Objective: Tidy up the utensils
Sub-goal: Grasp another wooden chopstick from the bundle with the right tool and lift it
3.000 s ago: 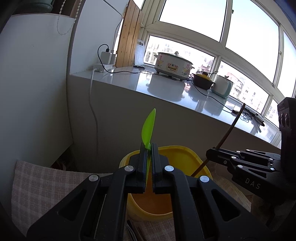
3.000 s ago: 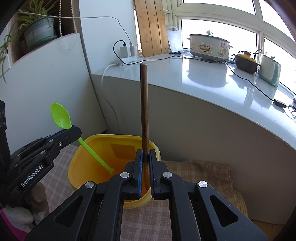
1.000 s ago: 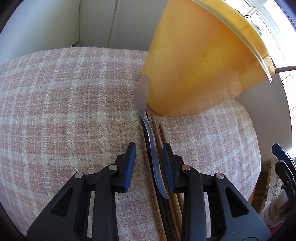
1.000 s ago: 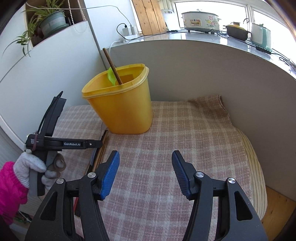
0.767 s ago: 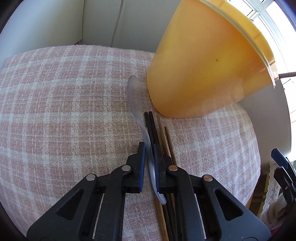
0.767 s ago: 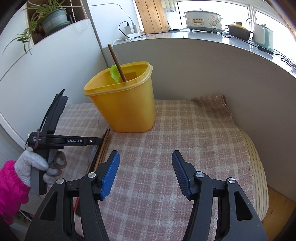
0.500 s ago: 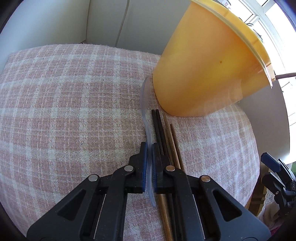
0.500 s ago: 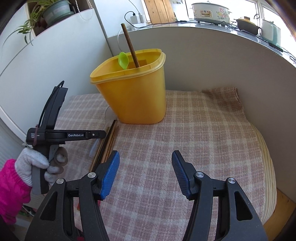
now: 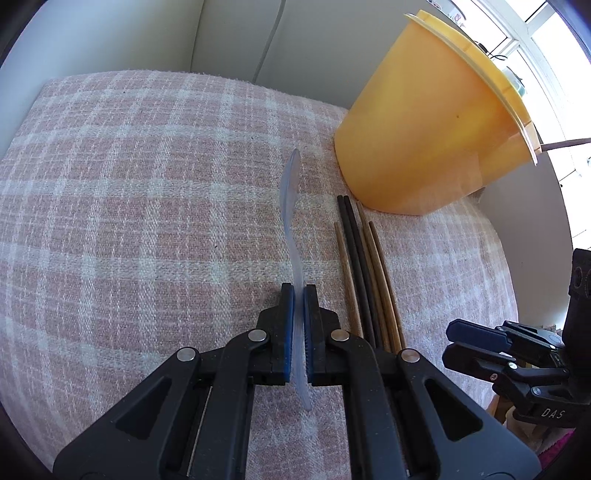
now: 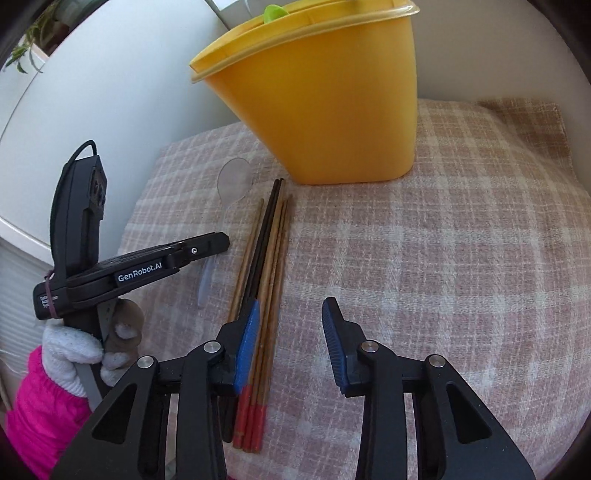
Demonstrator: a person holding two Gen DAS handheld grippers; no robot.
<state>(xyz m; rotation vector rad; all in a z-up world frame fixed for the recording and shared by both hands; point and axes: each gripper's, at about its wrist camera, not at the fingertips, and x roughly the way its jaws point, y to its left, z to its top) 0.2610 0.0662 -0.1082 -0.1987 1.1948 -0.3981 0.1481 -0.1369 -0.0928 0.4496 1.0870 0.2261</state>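
Note:
My left gripper (image 9: 298, 291) is shut on the handle of a clear plastic spoon (image 9: 289, 206), held on edge just above the checked cloth (image 9: 129, 206); it also shows in the right wrist view (image 10: 225, 243), with the spoon's bowl (image 10: 234, 179) ahead of it. Several brown and black chopsticks (image 9: 364, 269) lie side by side right of the spoon, also in the right wrist view (image 10: 267, 258). My right gripper (image 10: 290, 332) is open and empty, low over the chopsticks' near ends. The yellow container (image 10: 332, 103) stands behind, holding a green spoon (image 10: 275, 13).
The yellow container (image 9: 436, 133) stands at the cloth's far right in the left wrist view, with a brown stick (image 9: 565, 143) poking past its rim. A white wall (image 9: 147, 33) runs behind the cloth. A potted plant (image 10: 27, 48) sits up left.
My left gripper closed on the clear spoon and has drawn it left, off the chopsticks. My right gripper, still open, has come down and forward over the chopsticks.

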